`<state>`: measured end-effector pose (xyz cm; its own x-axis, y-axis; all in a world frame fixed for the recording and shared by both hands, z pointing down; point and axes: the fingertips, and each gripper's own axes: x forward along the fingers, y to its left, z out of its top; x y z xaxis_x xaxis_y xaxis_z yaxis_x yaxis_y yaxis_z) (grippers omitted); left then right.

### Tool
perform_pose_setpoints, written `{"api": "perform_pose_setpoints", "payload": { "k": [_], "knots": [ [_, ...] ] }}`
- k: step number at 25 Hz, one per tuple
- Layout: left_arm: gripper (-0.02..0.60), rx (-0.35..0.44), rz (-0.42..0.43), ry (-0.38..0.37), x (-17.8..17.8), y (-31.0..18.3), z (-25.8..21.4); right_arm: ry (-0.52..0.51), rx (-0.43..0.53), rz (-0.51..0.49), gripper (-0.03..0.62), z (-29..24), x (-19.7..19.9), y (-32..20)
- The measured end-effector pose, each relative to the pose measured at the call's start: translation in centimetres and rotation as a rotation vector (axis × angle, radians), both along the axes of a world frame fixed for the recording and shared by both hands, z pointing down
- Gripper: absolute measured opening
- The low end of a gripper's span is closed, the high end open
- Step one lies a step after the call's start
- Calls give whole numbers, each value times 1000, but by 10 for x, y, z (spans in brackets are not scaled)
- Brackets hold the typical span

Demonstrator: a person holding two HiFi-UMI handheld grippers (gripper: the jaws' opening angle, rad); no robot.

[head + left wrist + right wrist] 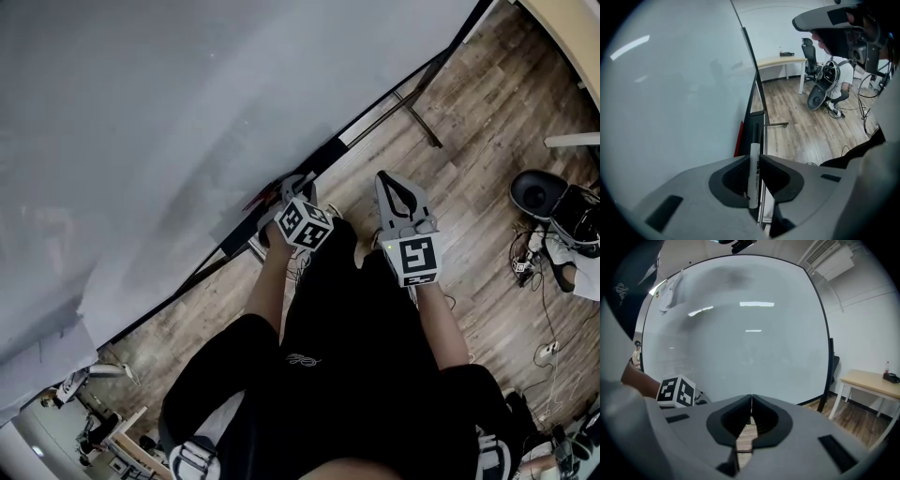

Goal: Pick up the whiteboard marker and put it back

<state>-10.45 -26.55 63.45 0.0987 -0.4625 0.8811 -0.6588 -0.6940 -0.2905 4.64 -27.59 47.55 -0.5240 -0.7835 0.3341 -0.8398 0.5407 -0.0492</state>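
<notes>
Left hand-held gripper [754, 157] is clamping the whiteboard marker [753, 176] by its white barrel, black cap pointing along the tray [758, 115] of the whiteboard [679, 93] | right hand-held gripper [751, 397] is hovering beside it over the wooden floor [487, 187], jaws pressed together on nothing.

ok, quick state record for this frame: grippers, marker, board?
left gripper: shut on whiteboard marker
whiteboard marker: white barrel, black cap, cap end pointing away along the marker tray
right gripper: shut, nothing between the jaws, facing the whiteboard
whiteboard: blank where visible
marker tray: black ledge along the whiteboard's lower edge, red item next to it
marker put back: not yet
</notes>
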Motion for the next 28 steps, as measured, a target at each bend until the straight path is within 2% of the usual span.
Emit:
{"api": "perform_pose_setpoints", "payload": {
  "k": [7,21,28],
  "knots": [
    [67,-36,4,-12,-1,-3,11,-2,-7,1,3,5,0,-1],
    [69,-39,-6,-8,-4,-9,14,12,-5,-16,3,6,-11,-10],
    [89,-20,-16,59,-2,-4,-6,24,10,-47,3,-4,-29,-20]
  ]
}}
